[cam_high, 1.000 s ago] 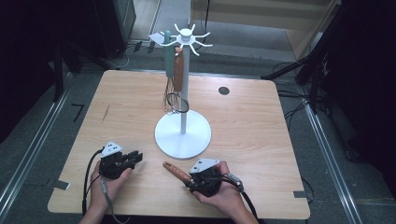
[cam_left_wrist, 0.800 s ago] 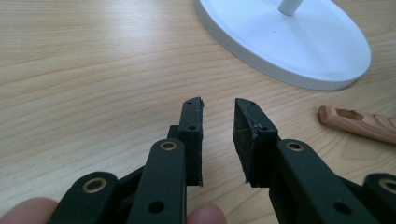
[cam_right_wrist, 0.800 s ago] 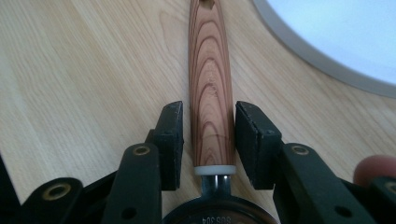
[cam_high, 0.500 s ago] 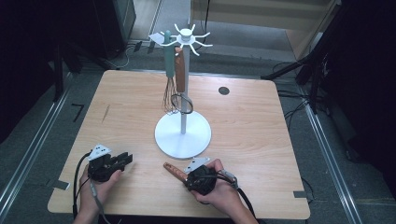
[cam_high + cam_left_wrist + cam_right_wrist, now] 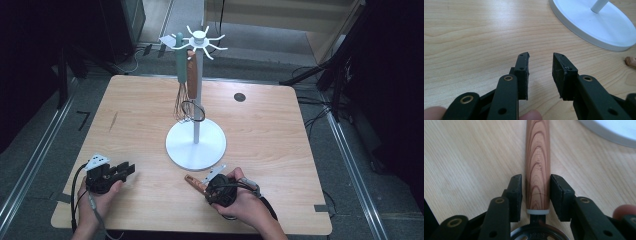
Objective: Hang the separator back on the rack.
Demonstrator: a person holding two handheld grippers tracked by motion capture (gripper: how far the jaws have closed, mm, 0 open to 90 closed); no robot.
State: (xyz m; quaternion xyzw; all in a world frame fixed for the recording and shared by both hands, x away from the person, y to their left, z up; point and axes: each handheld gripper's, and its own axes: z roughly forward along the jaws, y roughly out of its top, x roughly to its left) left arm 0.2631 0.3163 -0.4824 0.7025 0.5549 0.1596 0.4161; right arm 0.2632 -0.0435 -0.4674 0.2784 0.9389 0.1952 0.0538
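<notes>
A utensil with a wooden handle [image 5: 537,150] lies on the table in front of the white stand. My right gripper [image 5: 535,177] has the handle between its jaws; they have just been opening and a thin gap shows on each side. A white collar and a black slotted head sit at the handle's near end. In the high view the handle [image 5: 192,180] pokes up-left out of the right gripper [image 5: 206,186]. My left gripper [image 5: 130,169] rests at the front left; its jaws have just been opening, with nothing between them [image 5: 540,56].
The white stand's round base [image 5: 196,142] sits mid-table, with hooks [image 5: 200,37] on top of its pole. A green-handled whisk [image 5: 180,65] and a wooden-handled whisk [image 5: 191,75] hang from them. In the left gripper view the base [image 5: 594,22] lies ahead to the right.
The left hand has slid left along the table's front edge. The right hand has stayed about where it was, with the wooden handle still in its jaws.
</notes>
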